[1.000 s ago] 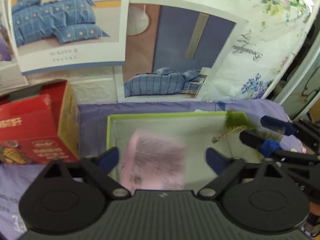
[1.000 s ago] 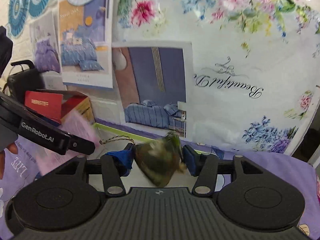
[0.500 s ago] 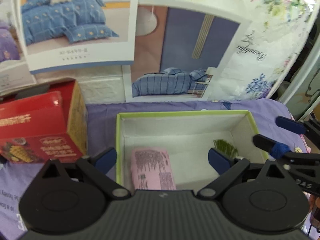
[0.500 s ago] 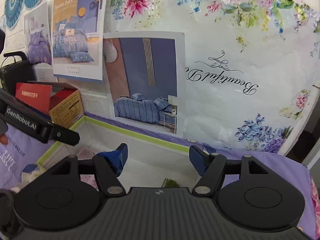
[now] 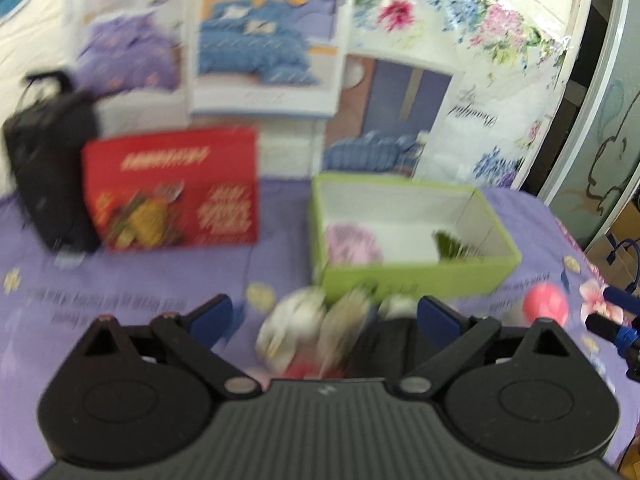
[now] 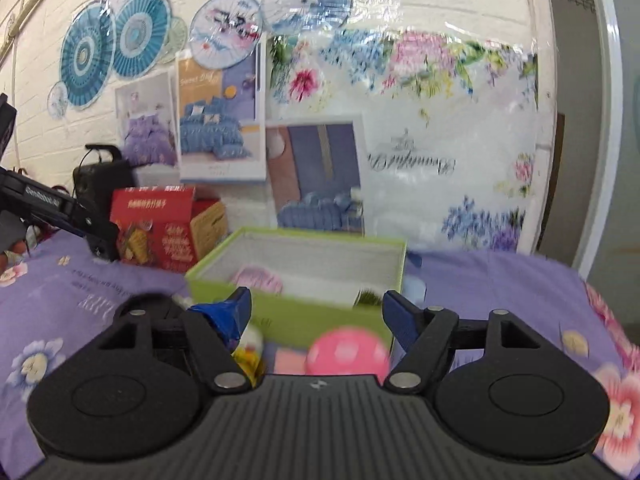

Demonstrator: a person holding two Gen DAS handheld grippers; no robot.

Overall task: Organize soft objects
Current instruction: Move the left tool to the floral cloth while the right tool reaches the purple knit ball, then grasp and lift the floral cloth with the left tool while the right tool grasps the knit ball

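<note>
A green box (image 5: 404, 276) (image 6: 296, 312) with a white inside sits on the purple bedspread. It holds a pink packet (image 5: 352, 240) (image 6: 258, 280) at its left and a green tufted toy (image 5: 452, 245) (image 6: 368, 297) at its right. My left gripper (image 5: 322, 312) is open and empty, above a blurred heap of soft toys (image 5: 316, 332) in front of the box. My right gripper (image 6: 316, 308) is open and empty, just above a pink ball (image 6: 346, 350) (image 5: 546, 306) and a yellow toy (image 6: 248, 354).
A red carton (image 5: 172, 192) (image 6: 156, 228) and a black bag (image 5: 44, 160) (image 6: 102, 176) stand left of the box. Posters and floral sheeting cover the wall behind. The purple bedspread (image 6: 500, 292) stretches to the right.
Both grippers have pulled back and up from the box, empty. The pink packet and green toy they dropped lie in the box. Loose toys in front of the box have come into view.
</note>
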